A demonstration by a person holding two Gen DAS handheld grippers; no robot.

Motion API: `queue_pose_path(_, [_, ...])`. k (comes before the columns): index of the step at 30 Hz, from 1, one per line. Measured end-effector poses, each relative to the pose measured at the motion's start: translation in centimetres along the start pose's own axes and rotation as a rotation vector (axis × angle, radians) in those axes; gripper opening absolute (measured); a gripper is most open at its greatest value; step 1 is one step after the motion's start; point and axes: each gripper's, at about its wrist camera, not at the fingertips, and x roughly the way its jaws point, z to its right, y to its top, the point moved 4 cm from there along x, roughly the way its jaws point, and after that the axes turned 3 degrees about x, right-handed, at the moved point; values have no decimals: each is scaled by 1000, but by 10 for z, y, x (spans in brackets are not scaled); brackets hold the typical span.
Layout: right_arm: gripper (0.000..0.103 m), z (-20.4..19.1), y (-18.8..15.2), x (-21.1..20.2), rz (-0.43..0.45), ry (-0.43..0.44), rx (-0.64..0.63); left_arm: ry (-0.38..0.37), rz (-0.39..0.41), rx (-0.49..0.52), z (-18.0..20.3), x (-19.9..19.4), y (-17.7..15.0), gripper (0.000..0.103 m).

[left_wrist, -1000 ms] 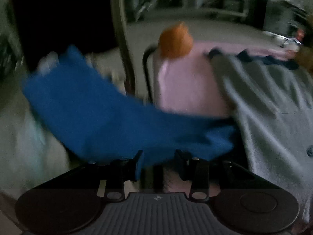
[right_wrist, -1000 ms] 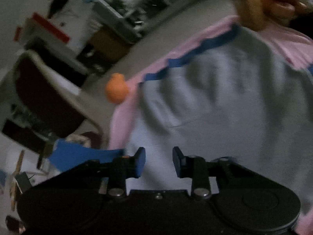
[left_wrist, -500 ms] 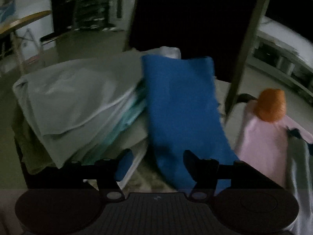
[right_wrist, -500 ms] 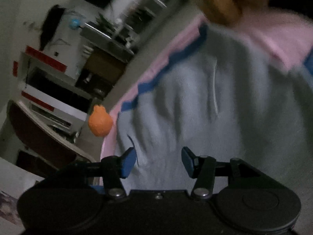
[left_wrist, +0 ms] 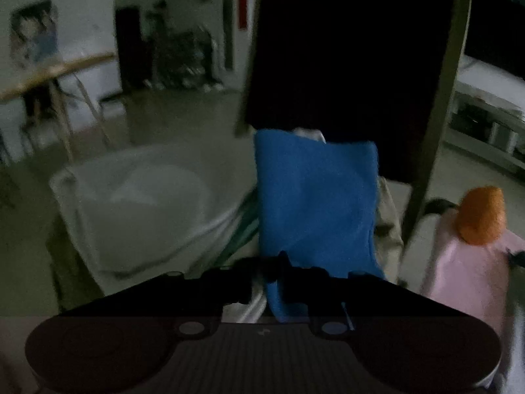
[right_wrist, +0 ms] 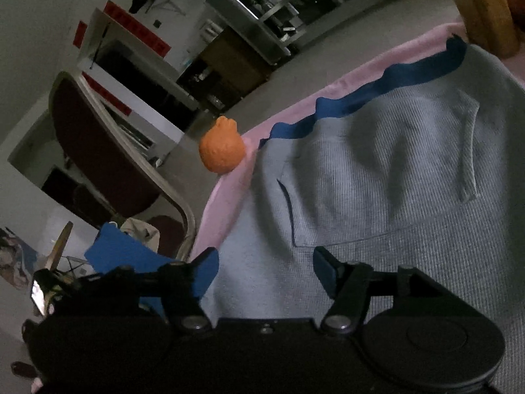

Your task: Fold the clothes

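A folded blue cloth (left_wrist: 315, 203) lies on a pile of clothes, beside a pale grey folded garment (left_wrist: 147, 210). My left gripper (left_wrist: 311, 272) is just in front of the blue cloth; its fingers are dark and hard to make out, and cloth shows between them. In the right wrist view a grey knit garment with a blue hem (right_wrist: 377, 180) lies spread on the pink cloth-covered table (right_wrist: 229, 197). My right gripper (right_wrist: 265, 269) is open and empty just above it. The blue cloth also shows at lower left there (right_wrist: 121, 252).
An orange soft toy (right_wrist: 223, 147) sits at the table's edge, also seen in the left wrist view (left_wrist: 480, 216). A dark red chair (right_wrist: 108, 151) holds the clothes pile. A wooden post (right_wrist: 485, 10) stands at the table's far corner. Shelves and cabinets line the room.
My left gripper swung left from the table to the chair pile, carrying the blue cloth there. My right gripper opened wider over the grey garment.
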Motion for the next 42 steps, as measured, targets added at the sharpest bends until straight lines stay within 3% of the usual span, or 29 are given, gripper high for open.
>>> queue_pose_path(4, [65, 5, -5, 7, -22, -10, 31, 90, 27, 139, 20, 12, -1, 19])
queue_pose_path(7, [67, 10, -6, 8, -26, -39, 33, 130, 34, 274, 33, 11, -11, 31])
queue_pose_path(8, [67, 11, -5, 4, -15, -40, 43, 117, 32, 277, 32, 4, -12, 35])
queue_pose_path(9, [67, 12, -3, 0, -3, -40, 53, 81, 20, 258, 29, -4, -13, 41])
queue_pose_path(12, [71, 12, 6, -20, 55, -11, 86, -73, -57, 189, 32, -24, -22, 42])
queue_pose_path(16, [74, 20, 18, -60, 165, -15, 73, -278, -159, 96, 37, -52, -34, 29])
queue_pose_path(18, [60, 32, 20, -69, 201, -65, 72, -457, -245, 115, 64, -56, -46, 28])
queue_pose_path(19, [34, 41, 19, -67, 190, -105, 72, -536, -301, 152, 82, -53, -55, 29])
queue_pose_path(20, [20, 52, 17, -60, 155, -148, 76, -597, -355, 189, 99, -49, -64, 26])
queue_pose_path(21, [20, 62, 15, -54, 120, -191, 80, -633, -394, 221, 115, -44, -73, 24])
queue_pose_path(23, [20, 83, 9, -47, 72, -227, 119, -607, -407, 287, 129, -35, -83, 21])
queue_pose_path(25, [20, 103, 3, -45, 39, -230, 178, -525, -434, 314, 127, -23, -89, 20])
queue_pose_path(26, [8, 113, 0, -44, 22, -231, 208, -482, -439, 321, 121, -19, -91, 19])
queue_pose_path(28, [5, 132, -6, -44, -5, -238, 265, -355, -401, 372, 107, -21, -93, 17])
queue_pose_path(30, [6, 142, -5, -64, 42, -300, 303, -250, -351, 433, 93, -25, -96, 17])
queue_pose_path(33, [16, 138, -7, -103, 130, -500, 229, -207, -260, 476, 71, -38, -92, 15])
queue_pose_path(34, [22, 132, -9, -116, 152, -523, 199, -240, -230, 452, 65, -50, -91, 15])
queue_pose_path(36, [23, 115, -15, -142, 195, -519, 139, -316, -173, 398, 53, -74, -91, 15])
queue_pose_path(39, [25, 100, -27, -170, 265, -458, 117, -528, -149, 323, 62, -105, -97, 15])
queue_pose_path(42, [22, 103, -32, -168, 252, -384, 156, -661, -151, 372, 92, -126, -111, 19])
